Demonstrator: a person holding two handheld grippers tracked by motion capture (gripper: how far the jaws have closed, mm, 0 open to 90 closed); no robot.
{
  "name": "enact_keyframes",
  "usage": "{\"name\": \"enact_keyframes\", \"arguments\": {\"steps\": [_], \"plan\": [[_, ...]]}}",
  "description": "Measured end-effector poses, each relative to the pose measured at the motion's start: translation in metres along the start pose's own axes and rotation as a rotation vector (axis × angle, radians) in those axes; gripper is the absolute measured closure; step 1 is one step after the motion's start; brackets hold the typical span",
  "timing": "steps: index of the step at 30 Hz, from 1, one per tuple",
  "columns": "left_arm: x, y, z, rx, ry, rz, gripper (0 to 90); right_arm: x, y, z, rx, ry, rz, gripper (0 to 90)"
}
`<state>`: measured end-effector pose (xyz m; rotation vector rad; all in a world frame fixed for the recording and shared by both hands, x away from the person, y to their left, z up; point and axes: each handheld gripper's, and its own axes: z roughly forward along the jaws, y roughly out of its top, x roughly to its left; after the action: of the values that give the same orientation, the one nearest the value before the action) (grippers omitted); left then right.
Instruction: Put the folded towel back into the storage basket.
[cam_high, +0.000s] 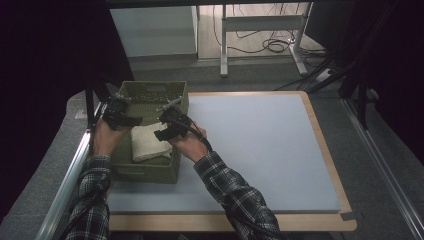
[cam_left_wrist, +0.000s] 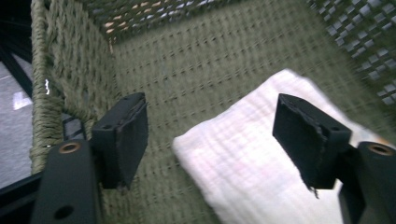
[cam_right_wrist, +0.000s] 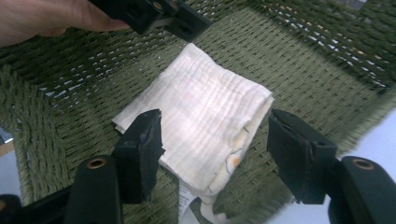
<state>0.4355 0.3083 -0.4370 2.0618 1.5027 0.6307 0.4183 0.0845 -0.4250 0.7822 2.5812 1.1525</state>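
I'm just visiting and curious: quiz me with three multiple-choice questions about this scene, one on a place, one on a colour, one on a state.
1. Where is the folded cloth?
A. in the basket
B. on the blue mat
C. on the floor

2. What colour is the basket?
A. red
B. olive green
C. white

3. How do the right gripper fingers stand?
A. clamped on the cloth
B. apart, above the cloth
C. gripping the basket rim

Answers: 1 A, woven walls surround the cloth; 2 B, its weave is green; 3 B, cloth shows untouched between them.
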Motion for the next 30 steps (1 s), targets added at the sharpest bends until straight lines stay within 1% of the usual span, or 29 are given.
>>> {"name": "enact_keyframes", "arguments": {"steps": [1,2,4,7,9,11,14,22,25,26,30], "plan": [[-0.001,0.000,-0.002,-0.010,-0.008,-0.004,23.9,-0.002,-0.001,-0.002,-0.006,0.004,-0.004,31.5],[-0.002,0.000,-0.004,-0.019,-0.016,-0.008,22.5,-0.003,-0.002,-0.005,-0.010,-0.001,-0.005,29.1],[-0.006,0.001,-0.008,-0.046,-0.035,-0.019,20.4,-0.006,-0.005,-0.011,-0.031,-0.014,-0.011,27.3],[-0.011,0.001,-0.012,-0.073,-0.062,-0.026,17.8,-0.012,-0.010,-0.021,-0.050,-0.012,-0.001,25.1],[-0.016,0.002,-0.015,-0.085,-0.064,-0.020,14.1,-0.015,-0.014,-0.026,-0.062,-0.015,0.004,24.4],[-0.020,0.002,-0.017,-0.098,-0.073,-0.016,11.7,-0.019,-0.017,-0.032,-0.072,-0.009,0.010,22.6],[-0.027,0.002,-0.021,-0.117,-0.096,-0.012,9.3,-0.023,-0.021,-0.039,-0.074,-0.011,0.010,21.2],[-0.045,-0.001,-0.030,-0.143,-0.148,-0.002,4.0,-0.035,-0.036,-0.058,-0.100,-0.009,0.009,16.2],[-0.054,-0.002,-0.034,-0.153,-0.164,0.010,3.4,-0.040,-0.044,-0.066,-0.102,-0.014,0.001,14.5],[-0.057,-0.003,-0.036,-0.155,-0.163,0.013,3.2,-0.041,-0.047,-0.068,-0.102,-0.019,-0.001,14.1],[-0.067,-0.006,-0.041,-0.169,-0.182,0.016,2.6,-0.048,-0.057,-0.077,-0.110,-0.023,0.006,13.1]]}}
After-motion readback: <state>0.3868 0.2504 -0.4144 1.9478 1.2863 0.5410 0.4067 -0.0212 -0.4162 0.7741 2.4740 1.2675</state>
